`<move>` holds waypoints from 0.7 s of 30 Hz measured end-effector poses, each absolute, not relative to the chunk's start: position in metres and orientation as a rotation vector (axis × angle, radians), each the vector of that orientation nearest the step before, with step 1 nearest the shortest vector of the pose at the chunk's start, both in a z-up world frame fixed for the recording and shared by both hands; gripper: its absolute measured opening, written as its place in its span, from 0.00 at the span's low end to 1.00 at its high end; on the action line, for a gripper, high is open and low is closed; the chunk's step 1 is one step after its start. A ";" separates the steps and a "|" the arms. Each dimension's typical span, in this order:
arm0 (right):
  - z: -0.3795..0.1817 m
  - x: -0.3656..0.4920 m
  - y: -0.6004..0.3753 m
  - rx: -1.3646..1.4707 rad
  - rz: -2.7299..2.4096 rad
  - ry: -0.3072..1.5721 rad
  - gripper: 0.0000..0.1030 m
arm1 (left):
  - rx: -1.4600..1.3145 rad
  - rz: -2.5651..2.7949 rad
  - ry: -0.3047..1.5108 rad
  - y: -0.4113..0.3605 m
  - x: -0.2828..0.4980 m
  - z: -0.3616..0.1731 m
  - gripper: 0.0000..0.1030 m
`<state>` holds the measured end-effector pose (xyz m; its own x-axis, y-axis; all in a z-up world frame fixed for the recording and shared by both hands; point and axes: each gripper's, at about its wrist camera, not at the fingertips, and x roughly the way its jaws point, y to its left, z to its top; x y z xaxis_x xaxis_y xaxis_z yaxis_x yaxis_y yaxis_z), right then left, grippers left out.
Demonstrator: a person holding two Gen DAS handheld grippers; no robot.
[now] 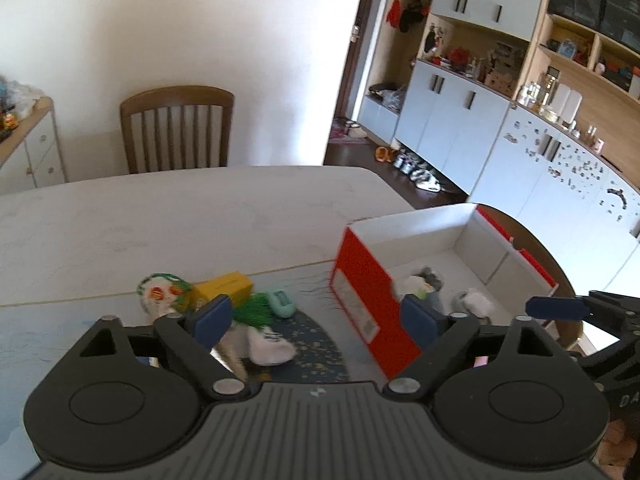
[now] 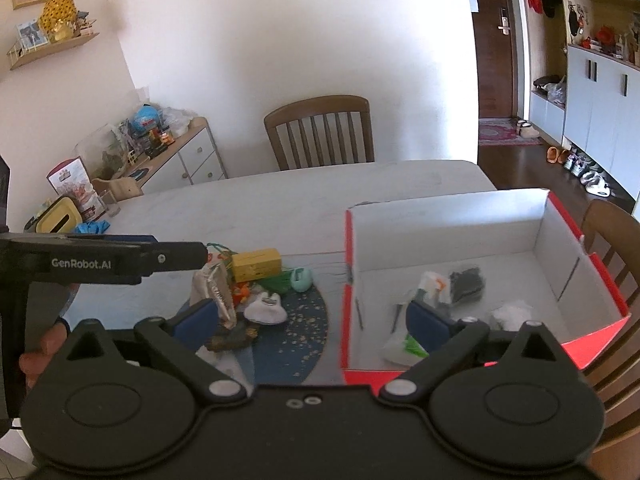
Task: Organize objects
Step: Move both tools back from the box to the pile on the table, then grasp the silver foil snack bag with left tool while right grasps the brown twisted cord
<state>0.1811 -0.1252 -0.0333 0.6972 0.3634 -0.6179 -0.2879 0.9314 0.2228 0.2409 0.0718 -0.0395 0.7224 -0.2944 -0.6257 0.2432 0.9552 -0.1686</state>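
Observation:
A red cardboard box (image 1: 360, 296) with a white inside (image 2: 440, 232) stands open on the table's right part. In it lie a dark grey sock (image 2: 466, 280), a white bundle (image 2: 512, 314) and a white packet (image 2: 430, 284). Left of the box, on a dark blue round mat (image 2: 296, 328), is a pile: a yellow carton (image 1: 224, 286), a mint green item (image 1: 282, 302), a white sock (image 1: 272, 350) and a silver foil bag (image 2: 214, 292). My left gripper (image 1: 316, 320) hangs open over the mat's edge. My right gripper (image 2: 312, 326) is open too, astride the box's left wall. Neither holds anything.
A wooden chair (image 2: 320, 132) stands behind the marble table (image 1: 200, 216), and another chair (image 2: 612, 240) stands right of the box. A yellow tissue box (image 2: 60, 216), blue gloves (image 2: 92, 226) and a glass (image 2: 110, 202) sit at the table's far left. A sideboard (image 2: 188, 156) lines the wall.

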 end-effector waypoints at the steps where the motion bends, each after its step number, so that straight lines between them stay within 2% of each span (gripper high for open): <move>1: -0.034 0.181 -0.121 0.109 0.364 0.714 0.97 | -0.074 -0.283 0.690 0.076 0.240 -0.040 1.00; 21: -0.054 0.196 -0.062 0.060 0.372 0.761 0.97 | -0.087 -0.167 0.673 0.147 0.267 -0.059 1.00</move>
